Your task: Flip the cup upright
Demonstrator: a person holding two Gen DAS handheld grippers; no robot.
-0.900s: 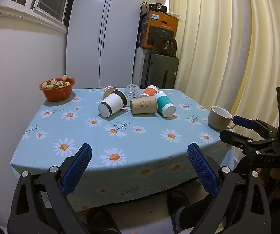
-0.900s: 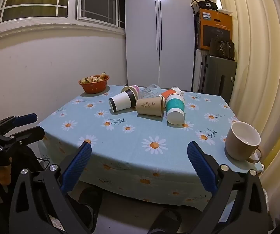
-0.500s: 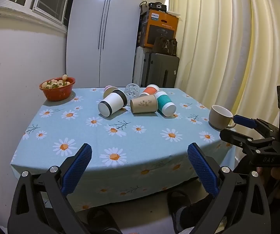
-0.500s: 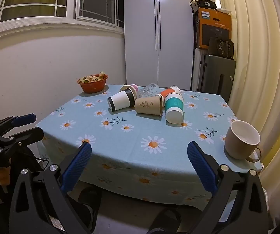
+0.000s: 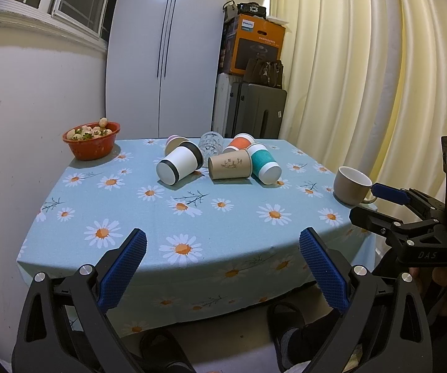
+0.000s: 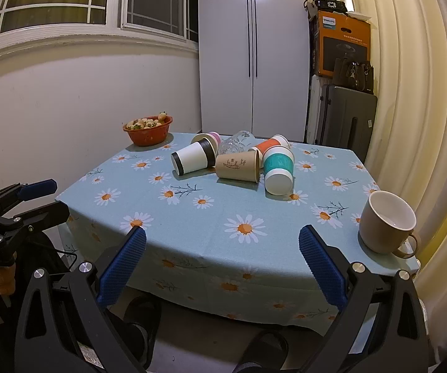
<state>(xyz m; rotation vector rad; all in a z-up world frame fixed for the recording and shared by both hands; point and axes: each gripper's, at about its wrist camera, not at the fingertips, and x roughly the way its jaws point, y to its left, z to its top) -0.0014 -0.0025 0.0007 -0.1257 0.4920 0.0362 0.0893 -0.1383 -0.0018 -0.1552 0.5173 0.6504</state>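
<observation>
right claw [image 6: 221, 275] wide open low in frame, daisy-cloth table [image 6: 211, 217] ahead, pile of tipped paper cups [image 6: 235, 161] mid-frame, beige mug [image 6: 386, 222] upright at right edge, red bowl [image 6: 148, 130] upper left, left claw [image 6: 41, 199] far left

The tablecloth [image 5: 192, 217] looks like matt woven cloth. Brown cup [image 5: 230, 164] is plain kraft paper, the teal cup [image 5: 263, 162] has a ribbed sleeve. Mug [image 6: 386, 222] is glossy ceramic, the tumbler [image 5: 211, 143] clear glass, the bowl [image 5: 91, 139] shiny plastic.
</observation>
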